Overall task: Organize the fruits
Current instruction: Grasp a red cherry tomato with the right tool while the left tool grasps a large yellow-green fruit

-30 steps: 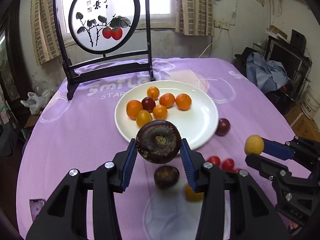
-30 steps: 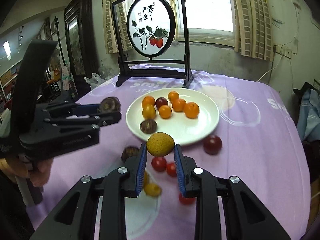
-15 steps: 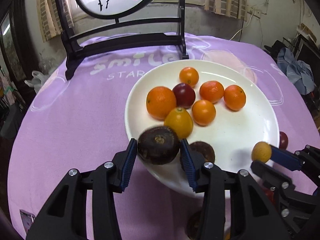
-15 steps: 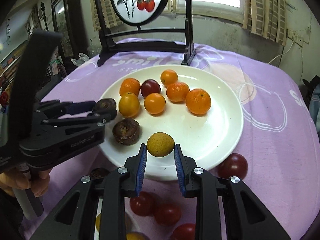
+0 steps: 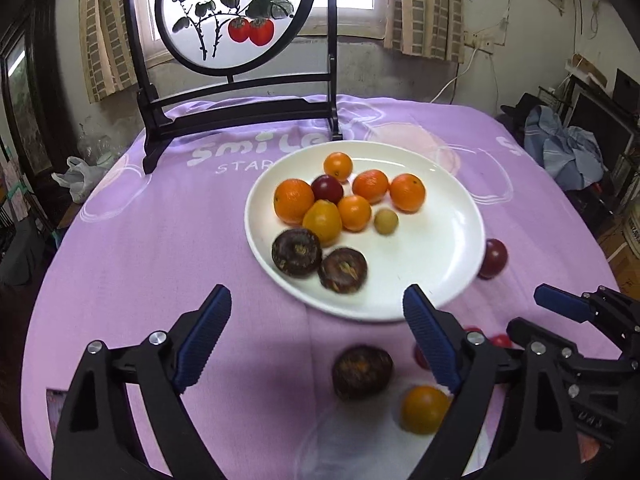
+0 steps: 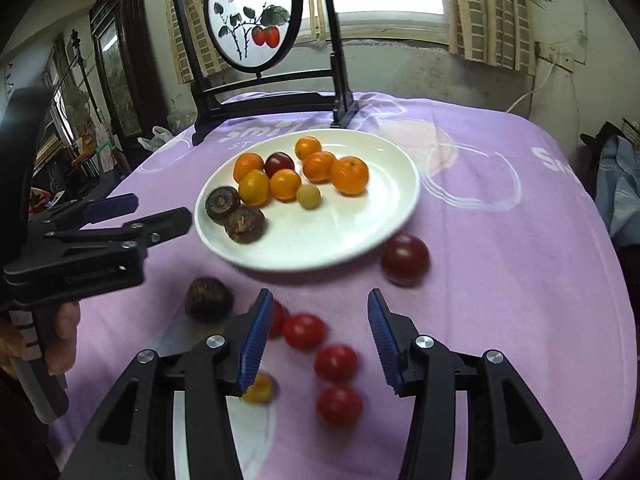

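Observation:
A white plate (image 5: pixel 448 264) (image 6: pixel 360 232) on the purple cloth holds several orange fruits, a dark red one, two dark brown water chestnuts (image 5: pixel 297 252) (image 6: pixel 245 224) and a small tan fruit (image 5: pixel 386 221) (image 6: pixel 308 196). My left gripper (image 5: pixel 316 312) (image 6: pixel 132 210) hangs short of the plate's near rim, jaws opening wide, nothing between them. My right gripper (image 6: pixel 320 312) (image 5: pixel 548 312) is back over the loose red tomatoes (image 6: pixel 304 331), jaws opening and empty. A third brown chestnut (image 5: pixel 362 372) (image 6: pixel 209 299) and a small orange fruit (image 5: pixel 425 409) lie on the cloth.
A black stand with a round painted screen (image 5: pixel 236 12) (image 6: pixel 252 12) rises behind the plate. A dark red fruit (image 5: pixel 493 258) (image 6: pixel 405 258) sits by the plate's right rim. A small yellow fruit (image 6: pixel 258 388) lies near my right finger. Clothes (image 5: pixel 560 148) are heaped off the table's right side.
The left gripper let go of the brown chestnut onto the plate and the right one released the tan fruit there. Both opened and drew back from the plate.

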Demonstrator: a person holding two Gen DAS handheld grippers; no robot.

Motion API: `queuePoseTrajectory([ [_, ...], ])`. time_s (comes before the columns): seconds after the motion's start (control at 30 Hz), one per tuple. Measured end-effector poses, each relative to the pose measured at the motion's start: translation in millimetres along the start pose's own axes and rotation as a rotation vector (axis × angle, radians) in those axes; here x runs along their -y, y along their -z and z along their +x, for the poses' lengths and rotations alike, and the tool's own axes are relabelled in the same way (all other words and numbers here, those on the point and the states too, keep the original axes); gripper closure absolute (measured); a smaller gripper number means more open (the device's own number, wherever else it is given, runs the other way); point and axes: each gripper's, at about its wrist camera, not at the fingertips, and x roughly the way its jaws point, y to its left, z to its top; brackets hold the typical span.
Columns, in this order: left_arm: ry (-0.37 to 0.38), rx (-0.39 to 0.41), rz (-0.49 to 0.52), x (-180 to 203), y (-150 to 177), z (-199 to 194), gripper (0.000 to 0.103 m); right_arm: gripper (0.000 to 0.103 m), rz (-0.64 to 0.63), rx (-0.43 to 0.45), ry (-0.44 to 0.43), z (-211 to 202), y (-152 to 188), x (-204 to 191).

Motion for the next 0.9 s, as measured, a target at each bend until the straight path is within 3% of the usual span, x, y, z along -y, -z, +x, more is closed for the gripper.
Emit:
queuePoseTrajectory([
  [0.27,0.036,-0.001,0.036,12.7,53.9,-27.6,0.014,0.053,0.008,-0.078,0.050,-2.6,53.0,12.4],
  [0.47,0.073,-0.049,0.065,18.1,81.0,-25.7,0.013,0.053,-0.003,-0.100,0.074,11.5,57.5,8.5],
  [0.5,0.076,-0.055,0.068,19.1,83.3,-24.6,0.013,0.054,-0.010,-0.104,0.075,13.8,57.3,6.5],
  [0.57,0.093,-0.077,0.075,21.5,86.1,-20.8,0.013,0.072,-0.029,-0.103,0.076,19.8,57.1,1.5],
  [0.8,0.129,-0.131,0.071,27.2,91.5,-9.8,0.013,0.073,-0.045,-0.082,0.061,12.2,59.1,-3.8],
  [0.87,0.119,-0.140,0.086,30.4,93.5,-4.9,0.017,0.073,-0.026,-0.072,0.036,5.5,60.5,-0.3],
  [0.9,0.122,-0.147,0.088,31.9,94.2,-2.2,0.028,0.073,-0.019,-0.069,0.029,2.5,61.7,1.2],
])
